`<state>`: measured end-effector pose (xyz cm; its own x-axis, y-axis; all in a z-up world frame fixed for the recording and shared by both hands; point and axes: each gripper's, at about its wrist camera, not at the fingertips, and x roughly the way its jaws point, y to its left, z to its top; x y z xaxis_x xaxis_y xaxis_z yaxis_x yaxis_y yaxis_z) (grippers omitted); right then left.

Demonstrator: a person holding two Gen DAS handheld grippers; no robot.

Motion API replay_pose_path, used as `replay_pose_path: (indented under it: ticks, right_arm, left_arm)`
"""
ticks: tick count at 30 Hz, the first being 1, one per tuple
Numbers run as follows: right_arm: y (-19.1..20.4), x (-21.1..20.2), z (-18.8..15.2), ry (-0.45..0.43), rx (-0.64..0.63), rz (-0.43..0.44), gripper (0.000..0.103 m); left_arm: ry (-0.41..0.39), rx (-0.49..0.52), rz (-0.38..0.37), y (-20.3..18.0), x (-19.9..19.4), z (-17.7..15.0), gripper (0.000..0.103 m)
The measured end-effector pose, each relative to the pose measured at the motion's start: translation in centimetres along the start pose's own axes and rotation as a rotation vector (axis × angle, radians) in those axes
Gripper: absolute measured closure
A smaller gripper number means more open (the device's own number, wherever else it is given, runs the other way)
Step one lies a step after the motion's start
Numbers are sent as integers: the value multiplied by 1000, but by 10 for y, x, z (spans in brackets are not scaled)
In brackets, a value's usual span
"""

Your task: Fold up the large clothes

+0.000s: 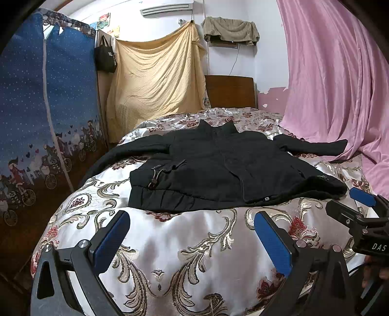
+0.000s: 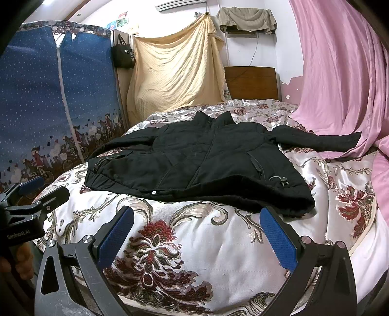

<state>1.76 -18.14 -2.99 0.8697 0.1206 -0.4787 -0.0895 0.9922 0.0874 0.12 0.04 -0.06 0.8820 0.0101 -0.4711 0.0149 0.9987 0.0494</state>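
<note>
Both tools, left tool (image 1: 192,239) and right tool (image 2: 197,234), hang spread apart and empty short of the black jacket (image 1: 218,170), lying flat on the bed (image 1: 194,243). Risk: slick satin cover and thick padding, so a shallow pinch at the hem likely slips or drags the whole jacket.

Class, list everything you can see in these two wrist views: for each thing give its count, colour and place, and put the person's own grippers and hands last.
jacket: one, black, spread flat on the bed, sleeves out to both sides, collar toward the headboard.
bedspread: one, white satin with red and gold floral pattern, covering the bed.
headboard: one, brown wood, far end of the bed.
curtain: one, pink, right of the bed.
hanging cloth: one, pale yellow, on the back wall.
wardrobe cover: one, blue with dots and a cartoon border, left of the bed.
bag: one, black, hanging beside the wardrobe cover.
air conditioner: one, white, high on the wall.
left gripper: one, black with blue pads, open, above the near bedspread.
right gripper: one, same colours, open, near the jacket's hem.
</note>
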Motion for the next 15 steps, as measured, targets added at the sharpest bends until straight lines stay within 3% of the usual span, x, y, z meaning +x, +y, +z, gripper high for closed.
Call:
replay_pose_path:
  ticks: [15]
  right_arm:
    - [0, 1, -2, 2, 0, -1, 1]
  left_arm:
    - [0, 6, -1, -1, -1, 0, 0]
